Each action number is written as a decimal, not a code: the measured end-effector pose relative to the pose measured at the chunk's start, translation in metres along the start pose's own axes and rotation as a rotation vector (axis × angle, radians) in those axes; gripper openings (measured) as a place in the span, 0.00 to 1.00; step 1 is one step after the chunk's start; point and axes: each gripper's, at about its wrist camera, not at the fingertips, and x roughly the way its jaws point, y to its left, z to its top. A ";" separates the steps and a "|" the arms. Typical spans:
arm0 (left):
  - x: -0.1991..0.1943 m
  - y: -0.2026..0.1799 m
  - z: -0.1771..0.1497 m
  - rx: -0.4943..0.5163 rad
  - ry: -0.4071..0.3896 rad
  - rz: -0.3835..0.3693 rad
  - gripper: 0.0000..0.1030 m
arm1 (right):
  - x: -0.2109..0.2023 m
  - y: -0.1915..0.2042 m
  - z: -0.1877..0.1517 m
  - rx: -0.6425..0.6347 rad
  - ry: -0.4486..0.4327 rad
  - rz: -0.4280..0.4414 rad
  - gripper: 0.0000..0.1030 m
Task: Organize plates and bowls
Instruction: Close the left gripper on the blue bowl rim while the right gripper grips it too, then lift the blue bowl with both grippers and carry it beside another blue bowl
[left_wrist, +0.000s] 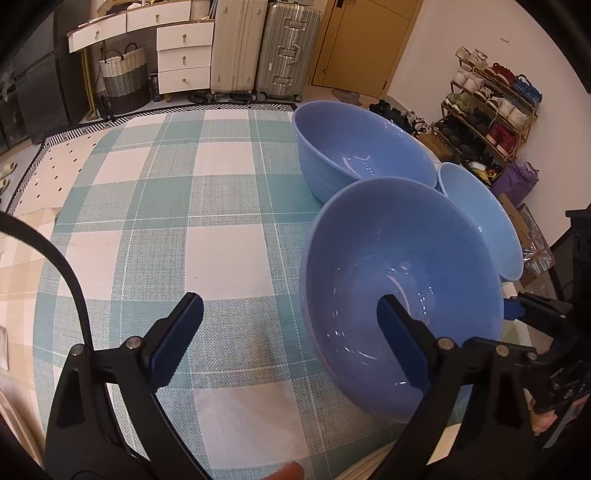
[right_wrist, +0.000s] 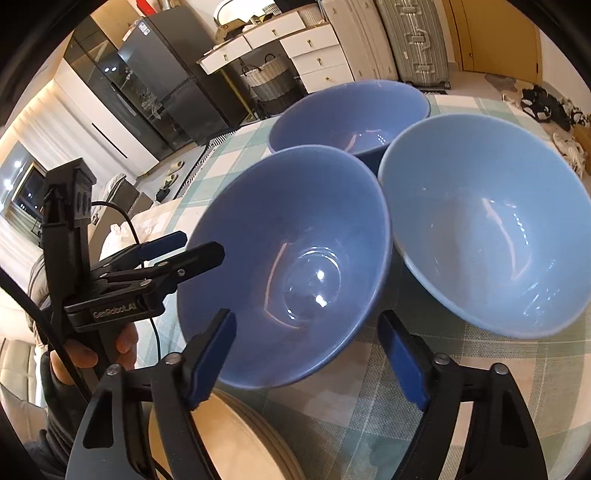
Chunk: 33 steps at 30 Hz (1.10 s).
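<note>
Three blue bowls stand on the checked tablecloth. The nearest bowl sits at my left gripper's right finger, which reaches over its rim; the same bowl fills the middle of the right wrist view. A far bowl stands behind it, and a lighter blue bowl to the right. My left gripper is open and empty. My right gripper is open, just in front of the nearest bowl's rim. A stack of beige plates lies under its left finger.
The left gripper shows at the left of the right wrist view, held in a hand. Beyond the table stand a drawer unit, suitcases, a basket and a shoe rack.
</note>
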 end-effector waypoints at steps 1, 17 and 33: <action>0.002 0.000 0.001 0.000 0.005 0.000 0.90 | 0.001 -0.001 0.001 0.003 0.003 -0.001 0.76; 0.032 -0.007 -0.004 0.031 0.089 -0.009 0.30 | 0.020 -0.012 0.012 0.010 0.014 -0.024 0.50; 0.036 -0.009 -0.010 0.022 0.105 -0.027 0.07 | 0.028 -0.007 0.011 -0.037 0.006 -0.061 0.26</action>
